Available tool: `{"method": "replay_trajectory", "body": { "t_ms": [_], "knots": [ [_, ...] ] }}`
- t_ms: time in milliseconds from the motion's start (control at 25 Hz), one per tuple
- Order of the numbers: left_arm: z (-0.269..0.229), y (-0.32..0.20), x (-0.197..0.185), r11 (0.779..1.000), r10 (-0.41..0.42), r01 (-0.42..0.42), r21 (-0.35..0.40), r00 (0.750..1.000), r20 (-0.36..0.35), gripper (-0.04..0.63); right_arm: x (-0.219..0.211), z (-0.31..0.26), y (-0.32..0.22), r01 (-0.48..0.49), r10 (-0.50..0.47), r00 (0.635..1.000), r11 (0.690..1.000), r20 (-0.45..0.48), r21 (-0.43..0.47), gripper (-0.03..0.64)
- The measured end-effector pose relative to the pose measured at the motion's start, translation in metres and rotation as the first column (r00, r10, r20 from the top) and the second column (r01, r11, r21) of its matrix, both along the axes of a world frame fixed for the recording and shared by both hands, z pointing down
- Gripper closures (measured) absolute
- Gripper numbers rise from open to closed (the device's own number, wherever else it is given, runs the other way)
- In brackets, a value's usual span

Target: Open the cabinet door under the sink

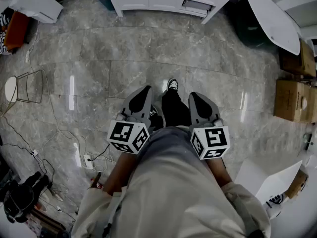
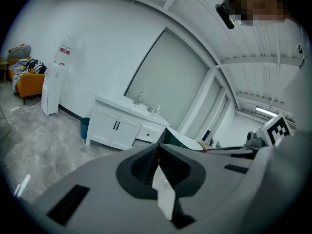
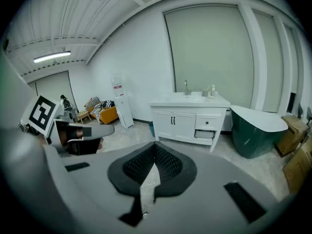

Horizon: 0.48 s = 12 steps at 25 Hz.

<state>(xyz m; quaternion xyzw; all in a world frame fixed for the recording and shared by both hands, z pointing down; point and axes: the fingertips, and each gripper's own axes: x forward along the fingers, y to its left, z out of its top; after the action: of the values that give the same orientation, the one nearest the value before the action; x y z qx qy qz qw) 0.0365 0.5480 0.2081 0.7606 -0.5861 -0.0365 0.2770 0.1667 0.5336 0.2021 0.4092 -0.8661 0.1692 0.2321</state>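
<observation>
The jaws of the left gripper (image 2: 157, 150) are pressed together with nothing between them, and the jaws of the right gripper (image 3: 155, 147) are likewise fully closed and empty. Both grippers are held side by side low in front of the person's body, marker cubes nearest the torso, tips pointing forward and somewhat down at the floor (image 1: 148, 53), with a shoe (image 1: 172, 85) showing between them. The cabinet (image 3: 187, 123) stands well apart from them, across the grey tiled floor and against the far wall. It is white, and its two doors (image 3: 173, 124) are shut, with two dark upright handles side by side where they meet; a drawer (image 3: 208, 122) with a dark knob sits to their right. The sink (image 3: 192, 97) lies on top with a tap (image 3: 186, 87) and small bottles (image 3: 210, 91) beside it. A teal bin (image 3: 151, 128) stands just beside the cabinet's left end; its contents cannot be seen. To the right are a green tub (image 3: 256, 130) and closed cardboard boxes (image 1: 292, 100).
</observation>
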Motion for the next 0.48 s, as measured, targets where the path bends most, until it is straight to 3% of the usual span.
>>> {"method": "replay_trajectory", "body": {
  "t_ms": [280,480],
  "knots": [
    [-0.011,0.034,-0.016,0.999,-0.017,0.017,0.038,1.000,0.008,0.597,-0.017,-0.009,0.032,0.013,-0.013,1.000,1.000,0.020,0.003,0.606],
    [-0.025,0.029,-0.034,0.997,-0.040,0.040,0.072,0.999,-0.005,0.597,-0.030,-0.021,0.021,0.006,-0.005,0.994,1.000,0.109,-0.004,0.606]
  ]
}}
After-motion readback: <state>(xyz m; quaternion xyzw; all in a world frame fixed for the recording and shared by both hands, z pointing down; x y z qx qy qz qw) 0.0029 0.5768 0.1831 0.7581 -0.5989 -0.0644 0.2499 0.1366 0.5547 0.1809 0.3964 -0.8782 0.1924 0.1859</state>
